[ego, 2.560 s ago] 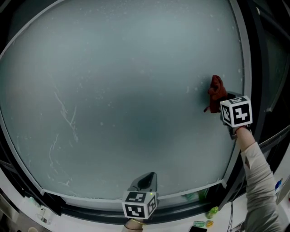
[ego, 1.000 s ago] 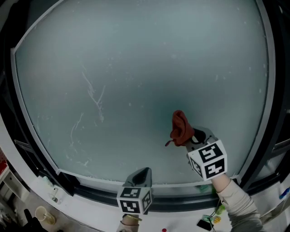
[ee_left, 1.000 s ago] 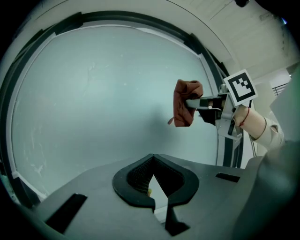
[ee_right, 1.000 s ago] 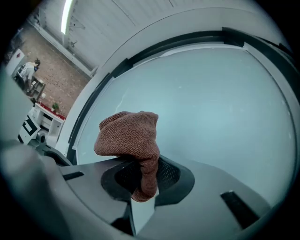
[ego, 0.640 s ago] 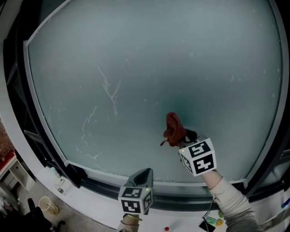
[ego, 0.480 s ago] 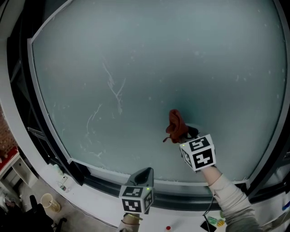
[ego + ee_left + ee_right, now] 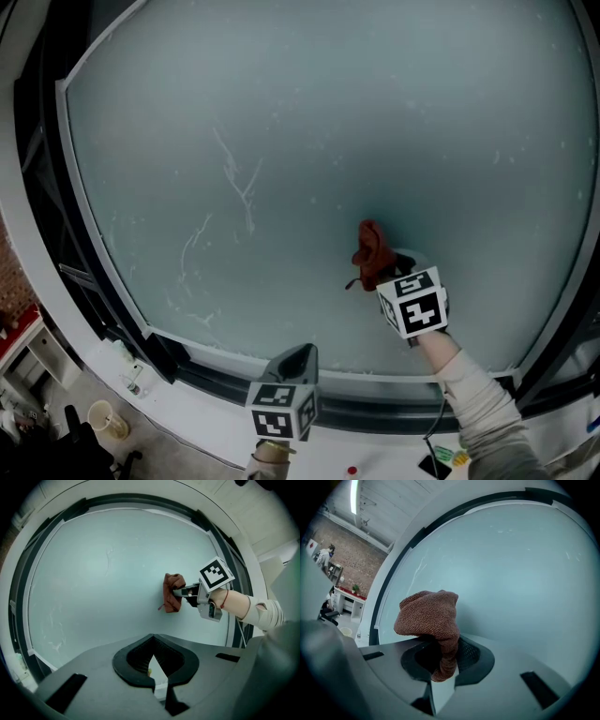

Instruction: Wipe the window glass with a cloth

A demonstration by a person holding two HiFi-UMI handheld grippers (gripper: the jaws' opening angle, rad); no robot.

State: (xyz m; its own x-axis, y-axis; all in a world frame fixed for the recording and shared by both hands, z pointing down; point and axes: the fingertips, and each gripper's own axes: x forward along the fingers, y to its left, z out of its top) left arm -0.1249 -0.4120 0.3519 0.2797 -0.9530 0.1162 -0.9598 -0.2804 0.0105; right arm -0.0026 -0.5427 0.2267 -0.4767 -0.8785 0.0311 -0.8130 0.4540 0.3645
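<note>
Cloth (image 7: 372, 253) stands bunched just ahead of the right gripper (image 7: 392, 270). Its tail is pinched between the jaws, which are clamped on it, and the bunch looks pressed against the window glass (image 7: 309, 112). White streaks (image 7: 234, 183) lie well off to that gripper's left, likely the next stretch to wipe. The left gripper (image 7: 296, 364) hangs lower, its jaws together on nothing.

The head view faced the window glass (image 7: 281, 112) from well back, the left gripper view from lower down, the right gripper view from close. All 3 shared the cloth (image 7: 371, 253).
</note>
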